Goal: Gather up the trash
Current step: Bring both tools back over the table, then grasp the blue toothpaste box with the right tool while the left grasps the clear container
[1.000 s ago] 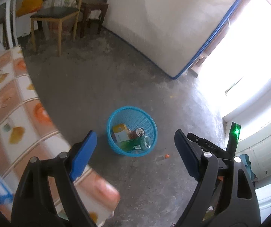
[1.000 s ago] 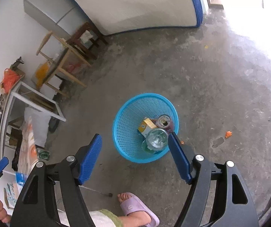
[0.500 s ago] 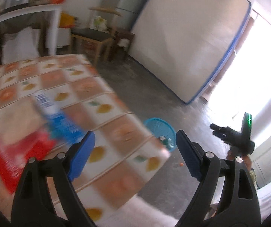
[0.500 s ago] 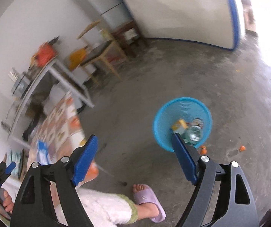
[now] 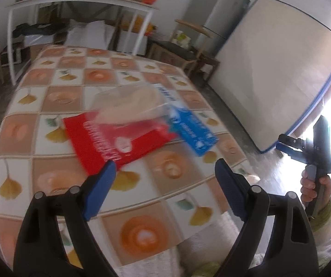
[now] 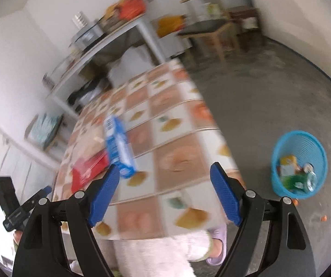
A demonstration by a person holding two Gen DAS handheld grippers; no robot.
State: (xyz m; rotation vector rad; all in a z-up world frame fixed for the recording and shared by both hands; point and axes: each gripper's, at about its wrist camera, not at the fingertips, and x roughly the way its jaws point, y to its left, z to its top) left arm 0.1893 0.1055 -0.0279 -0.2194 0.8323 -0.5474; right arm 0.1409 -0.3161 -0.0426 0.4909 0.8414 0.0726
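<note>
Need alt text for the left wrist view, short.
Open left gripper with blue pads hovers empty over a tile-patterned tablecloth, aimed at a flat red packet, a clear plastic wrapper and a blue carton. The right gripper shows at the right edge.

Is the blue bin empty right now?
No. The blue bin on the floor already holds trash: a yellow carton, a green bottle and a can show inside it.

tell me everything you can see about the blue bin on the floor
The blue bin is a round plastic basket with ribbed, mesh-like walls that flare toward an open rim. It stands upright on the grey concrete floor, apart from the table. Inside lies trash: a yellow-and-white carton, a green bottle and what looks like a can. Small orange scraps lie on the floor by its base. Neither gripper touches it.
</note>
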